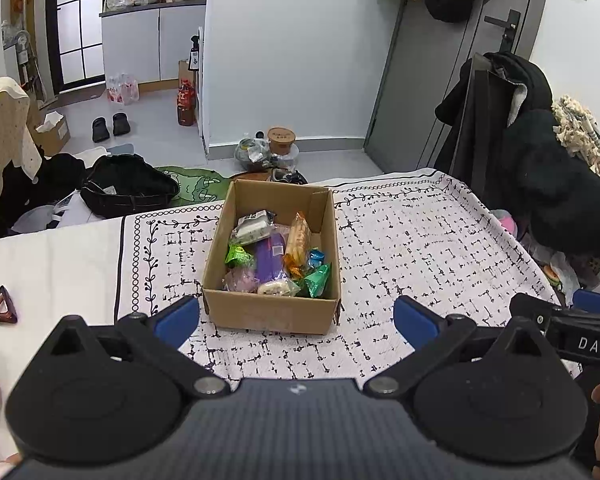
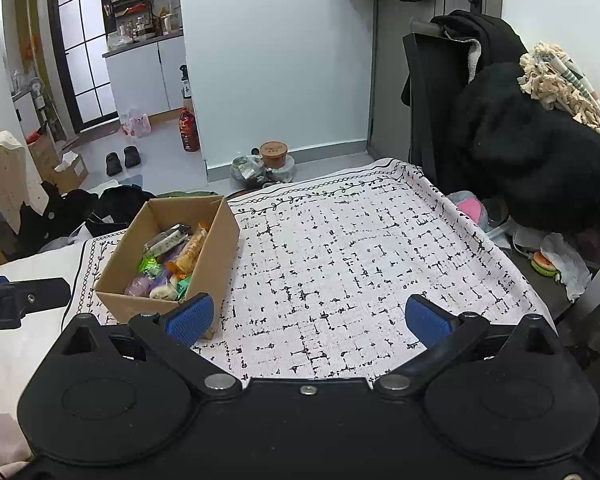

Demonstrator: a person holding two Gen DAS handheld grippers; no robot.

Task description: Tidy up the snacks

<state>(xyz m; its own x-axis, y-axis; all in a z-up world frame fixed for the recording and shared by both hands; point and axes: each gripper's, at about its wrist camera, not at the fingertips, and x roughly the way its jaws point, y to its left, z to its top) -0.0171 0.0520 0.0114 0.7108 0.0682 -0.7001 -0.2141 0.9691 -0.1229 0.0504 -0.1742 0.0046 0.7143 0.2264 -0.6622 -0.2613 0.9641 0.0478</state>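
Note:
An open cardboard box (image 1: pixel 274 312) stands on the patterned tablecloth (image 1: pixel 412 248), holding several wrapped snacks: an orange pack (image 1: pixel 298 240), a purple pack (image 1: pixel 269 260), green packets (image 1: pixel 318 279). My left gripper (image 1: pixel 296 320) is open and empty, just in front of the box's near wall. In the right wrist view the box (image 2: pixel 140 300) sits at the left, and my right gripper (image 2: pixel 310 318) is open and empty over bare cloth to the box's right. The right gripper's body shows at the left wrist view's right edge (image 1: pixel 580 340).
A brown hair clip (image 1: pixel 2 306) lies on the white cloth at the left. A chair piled with dark clothes (image 2: pixel 520 140) stands past the table's right edge. A small burger-shaped toy (image 2: pixel 544 266) lies off the right side. Bags and clutter sit on the floor beyond the table.

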